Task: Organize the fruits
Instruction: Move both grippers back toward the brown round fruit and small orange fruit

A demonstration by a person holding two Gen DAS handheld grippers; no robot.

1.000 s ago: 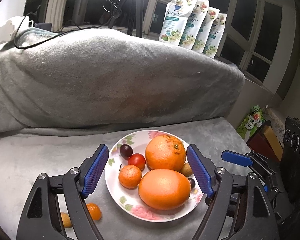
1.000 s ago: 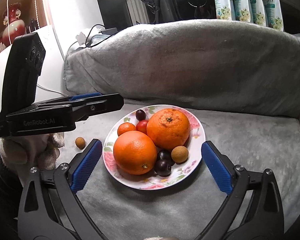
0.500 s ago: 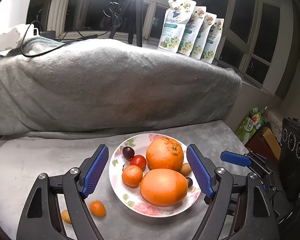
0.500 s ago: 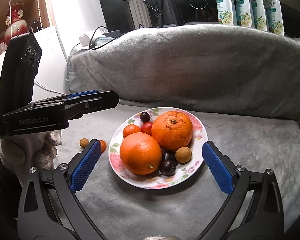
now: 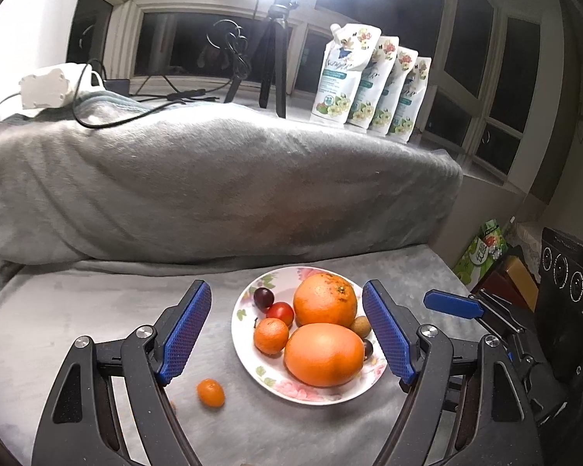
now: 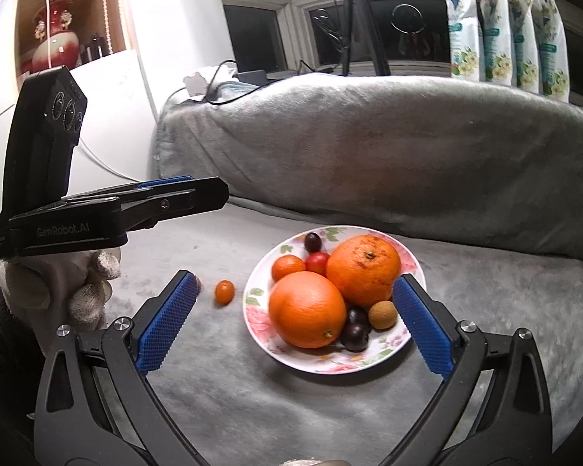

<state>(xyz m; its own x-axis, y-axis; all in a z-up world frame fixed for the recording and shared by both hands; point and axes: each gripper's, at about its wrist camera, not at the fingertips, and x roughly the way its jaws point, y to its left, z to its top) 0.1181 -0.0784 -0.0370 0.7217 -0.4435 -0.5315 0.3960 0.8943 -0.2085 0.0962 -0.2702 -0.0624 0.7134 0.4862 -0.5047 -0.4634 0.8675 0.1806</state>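
Note:
A flowered plate [image 5: 240, 330] on grey cloth holds two big oranges [image 5: 325, 305] [image 5: 324, 353], a mandarin [image 5: 270, 335], a cherry tomato [image 5: 280, 312], a dark grape [image 5: 263, 297] and a longan [image 5: 360, 325]. A kumquat [image 5: 210, 392] lies on the cloth left of the plate. My left gripper [image 5: 285, 290] hangs open above and short of the plate, nothing between its pads. In the right wrist view my right gripper [image 6: 294, 279] is open too, short of the plate [image 6: 252, 320], with the kumquat [image 6: 224, 292] near its left pad. Another small fruit is mostly hidden behind that pad.
A thick grey blanket roll [image 5: 221, 178] walls off the back of the cloth. Behind it stand a tripod [image 5: 272, 58], cables and several refill pouches [image 5: 346, 73]. A gloved hand [image 6: 81, 299] holds the left gripper [image 6: 210, 190] left of the plate. Boxes [image 5: 482, 256] sit off the right edge.
Both grippers have drawn back and risen, so the plate looks smaller and farther off. The kumquat left of the plate has come into full view in both views.

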